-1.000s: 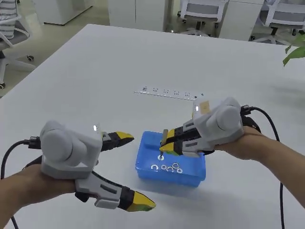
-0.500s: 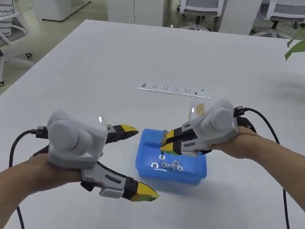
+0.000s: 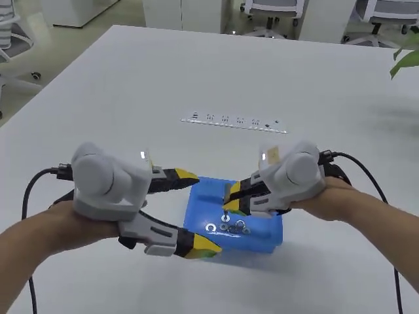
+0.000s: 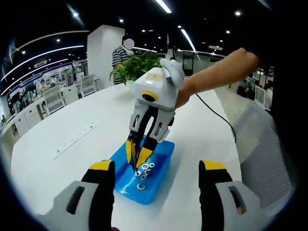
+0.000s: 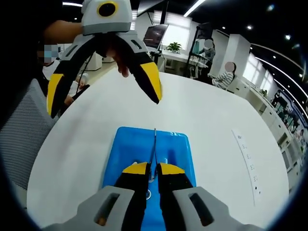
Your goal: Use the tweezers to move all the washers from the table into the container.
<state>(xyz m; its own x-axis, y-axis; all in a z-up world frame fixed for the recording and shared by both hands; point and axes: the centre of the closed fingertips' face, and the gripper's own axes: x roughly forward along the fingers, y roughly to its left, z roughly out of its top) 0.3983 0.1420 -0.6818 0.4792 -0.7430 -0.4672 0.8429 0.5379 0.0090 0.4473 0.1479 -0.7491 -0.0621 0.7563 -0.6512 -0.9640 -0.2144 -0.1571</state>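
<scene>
A shallow blue container (image 3: 204, 195) lies on the white table, with several metal washers (image 3: 226, 227) inside it. My right gripper (image 3: 229, 201) hovers over it, shut on thin tweezers (image 5: 154, 142) that point down among the washers (image 4: 144, 172). My left gripper (image 3: 196, 209) is open at the container's left edge, nothing between its fingers. In the left gripper view, my own open gripper (image 4: 156, 168) frames the container (image 4: 163, 151) and the right gripper (image 4: 138, 153). In the right gripper view, the right gripper (image 5: 153, 168) sits over the container (image 5: 130, 144), with the open left gripper (image 5: 103, 108) beyond.
A white power strip (image 3: 232, 123) lies flat on the table behind the container. Office chairs (image 3: 268, 13) stand past the table's far edge, and a green plant (image 3: 406, 62) reaches in at the far right. Cables trail from both grippers.
My left gripper has moved right and up to the container's left edge, still open. The right gripper has stayed over the washers with the tweezers. The head camera has shifted slightly.
</scene>
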